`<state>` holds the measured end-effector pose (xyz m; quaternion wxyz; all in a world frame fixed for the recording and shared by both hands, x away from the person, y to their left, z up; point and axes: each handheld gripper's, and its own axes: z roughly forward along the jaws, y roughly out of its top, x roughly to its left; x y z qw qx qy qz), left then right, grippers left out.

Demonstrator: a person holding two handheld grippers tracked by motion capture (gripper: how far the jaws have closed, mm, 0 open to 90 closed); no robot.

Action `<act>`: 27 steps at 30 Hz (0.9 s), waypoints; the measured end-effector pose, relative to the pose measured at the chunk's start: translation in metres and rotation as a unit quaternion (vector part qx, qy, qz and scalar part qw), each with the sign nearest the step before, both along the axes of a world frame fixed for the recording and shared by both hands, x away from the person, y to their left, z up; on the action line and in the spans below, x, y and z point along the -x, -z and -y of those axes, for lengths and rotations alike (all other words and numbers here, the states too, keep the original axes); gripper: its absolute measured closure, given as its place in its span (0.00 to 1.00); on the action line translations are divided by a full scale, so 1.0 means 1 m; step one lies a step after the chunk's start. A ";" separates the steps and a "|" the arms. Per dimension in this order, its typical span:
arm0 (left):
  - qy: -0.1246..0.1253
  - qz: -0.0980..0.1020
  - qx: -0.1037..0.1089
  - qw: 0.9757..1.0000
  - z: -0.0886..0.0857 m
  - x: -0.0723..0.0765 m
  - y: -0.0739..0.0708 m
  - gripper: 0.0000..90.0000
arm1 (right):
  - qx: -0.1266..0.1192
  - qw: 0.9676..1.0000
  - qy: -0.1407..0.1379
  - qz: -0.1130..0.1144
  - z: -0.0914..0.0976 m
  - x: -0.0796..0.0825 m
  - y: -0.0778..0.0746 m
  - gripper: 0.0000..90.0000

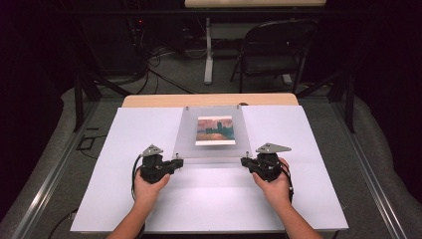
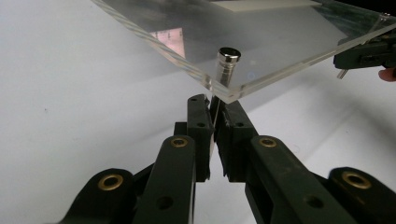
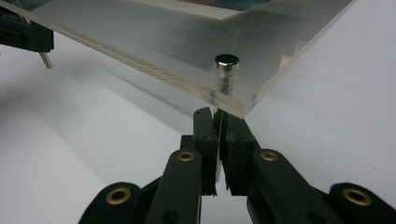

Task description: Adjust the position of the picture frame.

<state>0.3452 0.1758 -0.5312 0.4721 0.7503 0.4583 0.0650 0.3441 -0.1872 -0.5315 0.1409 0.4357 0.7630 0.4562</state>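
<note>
Acrylic frame (image 1: pixel 211 133) holding a painted picture (image 1: pixel 216 130) is lying mid-bench on a white sheet (image 1: pixel 149 209), its near edge lifting. Left tool (image 1: pixel 175 162) is clamping the near left corner by its metal pin (image 2: pixel 228 60); right tool (image 1: pixel 245 162) is clamping the near right corner by another pin (image 3: pixel 226 65)

Wooden desk (image 1: pixel 149 101) with a pale edge showing at the far side, large white sheet (image 1: pixel 124 164) covering most of its top, clear acrylic frame (image 1: pixel 189 134) with a landscape picture (image 1: pixel 215 130) over the sheet's far middle
</note>
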 end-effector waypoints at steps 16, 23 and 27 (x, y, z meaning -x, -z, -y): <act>0.002 0.003 -0.013 1.000 0.003 -0.002 0.009 0.94 | 0.005 1.000 0.004 0.003 -0.001 -0.001 0.010 0.95; 0.001 -0.002 -0.017 1.000 0.002 -0.003 0.012 0.93 | 0.009 1.000 0.003 0.000 -0.001 -0.002 0.013 0.95; 0.002 -0.005 -0.021 1.000 0.003 -0.003 0.015 0.93 | 0.014 1.000 0.003 -0.001 -0.002 -0.002 0.017 0.95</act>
